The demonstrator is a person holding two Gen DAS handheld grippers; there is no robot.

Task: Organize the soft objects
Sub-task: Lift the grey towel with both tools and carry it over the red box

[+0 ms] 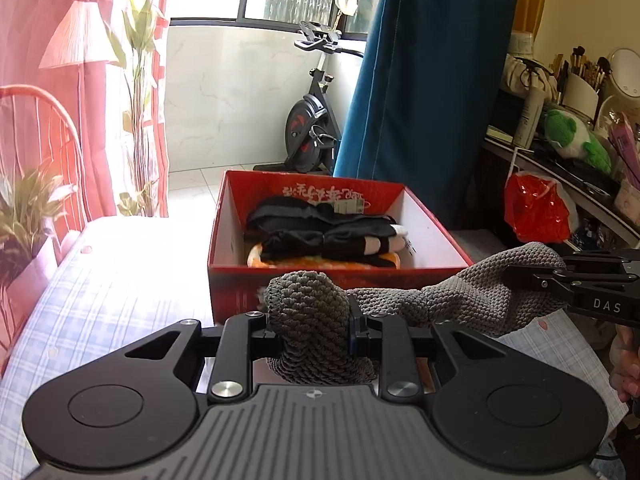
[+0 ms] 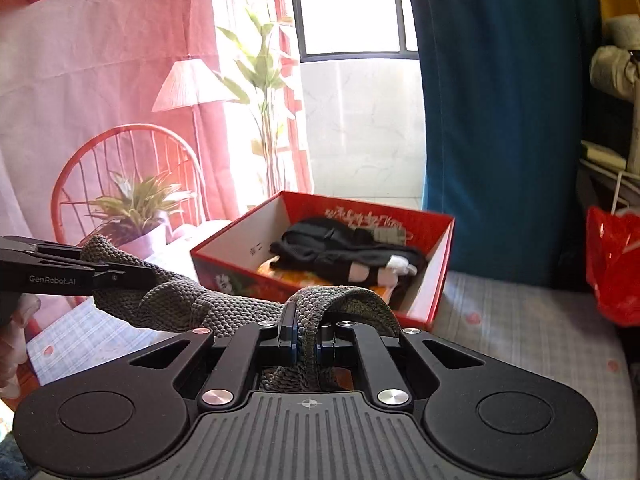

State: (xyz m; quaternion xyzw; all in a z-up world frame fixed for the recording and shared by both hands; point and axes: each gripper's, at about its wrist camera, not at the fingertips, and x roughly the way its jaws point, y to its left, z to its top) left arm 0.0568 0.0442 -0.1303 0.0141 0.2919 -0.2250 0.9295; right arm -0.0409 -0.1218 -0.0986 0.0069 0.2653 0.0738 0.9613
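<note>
A grey knitted sock (image 1: 452,300) hangs stretched between both grippers, above the bed and just in front of a red box. My left gripper (image 1: 310,320) is shut on one bunched end of it. My right gripper (image 2: 306,336) is shut on the other end (image 2: 340,300); it also shows at the right of the left wrist view (image 1: 532,276). The left gripper shows at the left of the right wrist view (image 2: 120,274). The red cardboard box (image 1: 304,270) is open, holding black soft items (image 1: 320,228) on top of an orange one (image 1: 320,262).
The box (image 2: 440,280) stands on a bed with a pale checked sheet (image 1: 100,300). A potted plant (image 2: 136,208) and red chair (image 2: 124,136) stand left. A red plastic bag (image 1: 536,208) hangs off a cluttered desk at right. An exercise bike (image 1: 312,120) and blue curtain (image 1: 420,80) stand behind.
</note>
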